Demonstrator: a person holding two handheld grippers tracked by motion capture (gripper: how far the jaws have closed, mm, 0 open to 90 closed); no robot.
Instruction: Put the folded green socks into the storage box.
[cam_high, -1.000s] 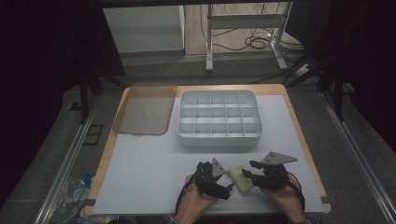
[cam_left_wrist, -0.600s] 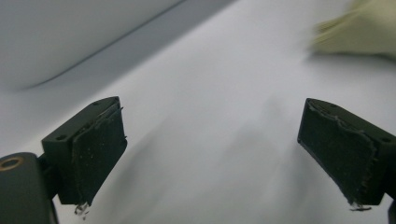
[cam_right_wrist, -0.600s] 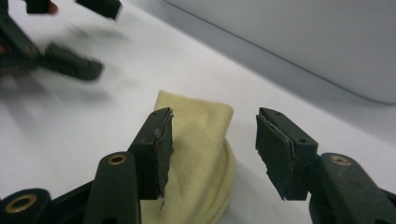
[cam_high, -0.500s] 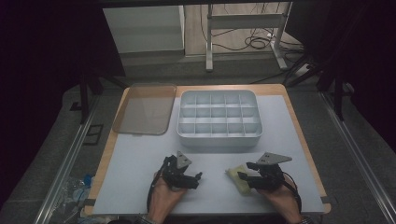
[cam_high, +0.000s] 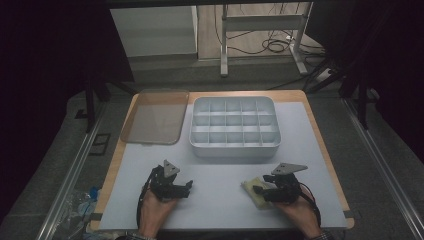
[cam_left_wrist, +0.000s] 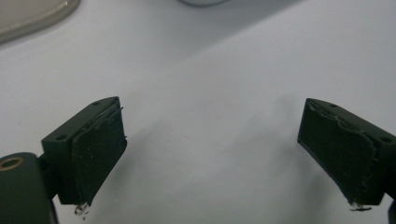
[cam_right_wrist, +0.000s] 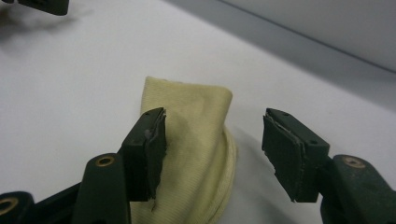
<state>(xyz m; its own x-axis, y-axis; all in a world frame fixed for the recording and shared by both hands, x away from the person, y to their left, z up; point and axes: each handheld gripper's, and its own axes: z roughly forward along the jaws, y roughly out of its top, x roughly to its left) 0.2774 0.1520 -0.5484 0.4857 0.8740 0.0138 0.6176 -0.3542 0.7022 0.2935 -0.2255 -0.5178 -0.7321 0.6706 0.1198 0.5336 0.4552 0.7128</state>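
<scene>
A folded pale yellow cloth (cam_high: 248, 186) lies on the white table near its front edge, right of centre. My right gripper (cam_high: 257, 191) points left at it. In the right gripper view the cloth (cam_right_wrist: 196, 116) lies on the table between the jaws, which have just been opening; the right pad stands well off it, so the right gripper (cam_right_wrist: 215, 126) is open. My left gripper (cam_high: 186, 187) rests low at the front left, well away from the cloth. Its jaws stand wide apart over bare table, leaving the left gripper (cam_left_wrist: 212, 116) open and empty.
A white tray with several compartments (cam_high: 234, 146) stands in the middle at the back. Its translucent lid (cam_high: 155, 117) lies flat to the left of it. The table's wooden edge (cam_high: 327, 150) runs along the right side. Dark floor and cables lie beyond.
My left gripper has slid left, away from the cloth and the right gripper. The right hand has stayed in place beside the cloth.
</scene>
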